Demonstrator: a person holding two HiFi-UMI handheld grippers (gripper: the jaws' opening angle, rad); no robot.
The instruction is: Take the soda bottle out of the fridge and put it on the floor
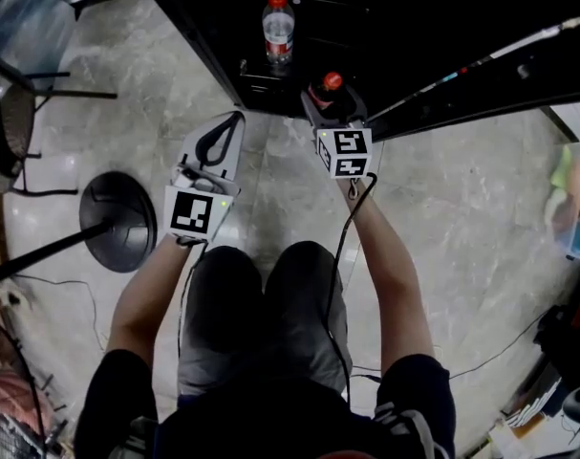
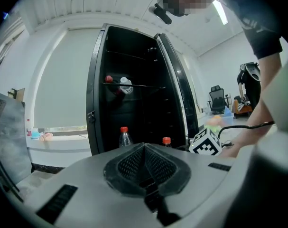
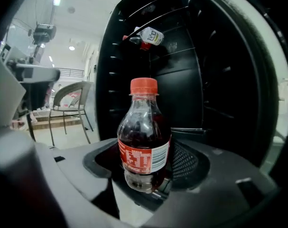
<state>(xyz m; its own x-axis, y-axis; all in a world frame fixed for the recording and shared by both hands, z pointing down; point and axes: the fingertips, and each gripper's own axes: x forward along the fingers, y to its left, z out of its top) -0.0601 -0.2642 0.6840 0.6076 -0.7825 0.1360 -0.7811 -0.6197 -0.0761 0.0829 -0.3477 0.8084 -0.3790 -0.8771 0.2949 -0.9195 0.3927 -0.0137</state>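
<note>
The soda bottle (image 3: 144, 137), dark cola with a red cap and red label, stands upright between the jaws of my right gripper (image 3: 144, 170), which is shut on its lower body. In the head view the soda bottle (image 1: 328, 86) and right gripper (image 1: 330, 101) sit at the open front of the black fridge (image 1: 414, 36), low down. My left gripper (image 1: 230, 124) hovers over the floor to the left of it, jaws closed on nothing. From the left gripper (image 2: 144, 147), the soda cap (image 2: 166, 140) shows beside the right gripper's marker cube (image 2: 205, 142).
A clear water bottle (image 1: 278, 27) with a red cap stands inside the fridge bottom. Another bottle (image 3: 148, 36) lies on an upper shelf. A fan's round black base (image 1: 119, 220) and a chair (image 1: 12, 113) are at the left; cables and clutter (image 1: 576, 199) are at the right.
</note>
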